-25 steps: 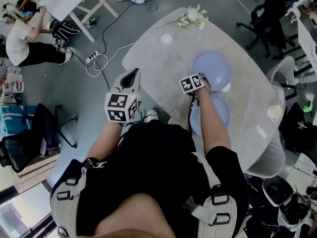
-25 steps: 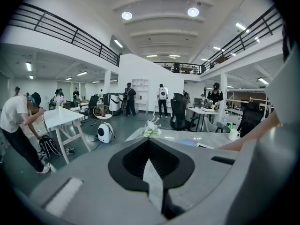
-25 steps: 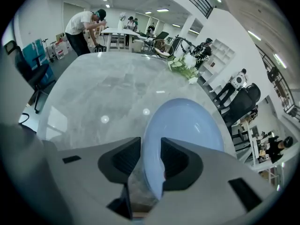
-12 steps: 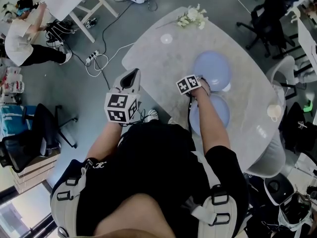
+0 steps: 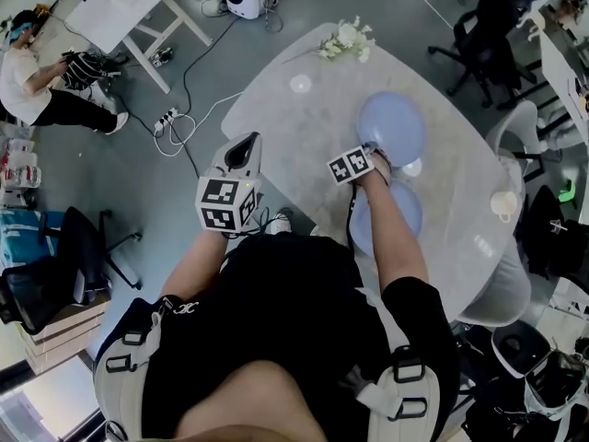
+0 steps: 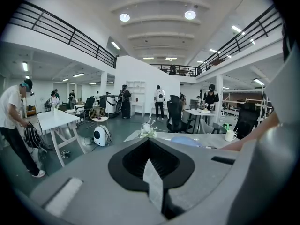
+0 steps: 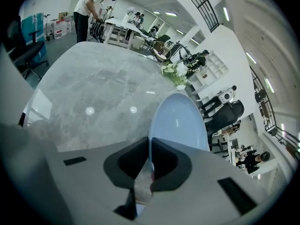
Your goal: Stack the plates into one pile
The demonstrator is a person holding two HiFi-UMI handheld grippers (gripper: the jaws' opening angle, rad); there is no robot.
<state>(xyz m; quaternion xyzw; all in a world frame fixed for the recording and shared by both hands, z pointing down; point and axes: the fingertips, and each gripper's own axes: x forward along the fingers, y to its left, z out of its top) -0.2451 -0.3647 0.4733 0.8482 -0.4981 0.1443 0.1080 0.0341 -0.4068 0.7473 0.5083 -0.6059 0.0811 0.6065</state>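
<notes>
Two pale blue plates lie on the marble table (image 5: pixel 294 122). The far plate (image 5: pixel 396 125) has its near-left rim between the jaws of my right gripper (image 5: pixel 372 152), which is shut on it. In the right gripper view that plate (image 7: pixel 180 118) runs away from the right gripper (image 7: pixel 150 149), its thin rim pinched edge-on. The near plate (image 5: pixel 407 212) lies just beside my right forearm, partly hidden by it. Off the table's left edge, my left gripper (image 5: pixel 242 147) hangs over the floor; in its own view the left gripper (image 6: pixel 151 172) is shut on nothing.
White flowers (image 5: pixel 346 38) and a small clear dish (image 5: pixel 301 84) sit at the table's far end. A white mug (image 5: pixel 503 206) stands by the right edge and a small white object (image 5: pixel 413 167) lies between the plates. Chairs ring the table. A person (image 5: pixel 37 90) bends by a white table far left.
My right gripper's jaws have closed onto the far plate's rim and shifted slightly toward me. The left gripper has stayed where it was.
</notes>
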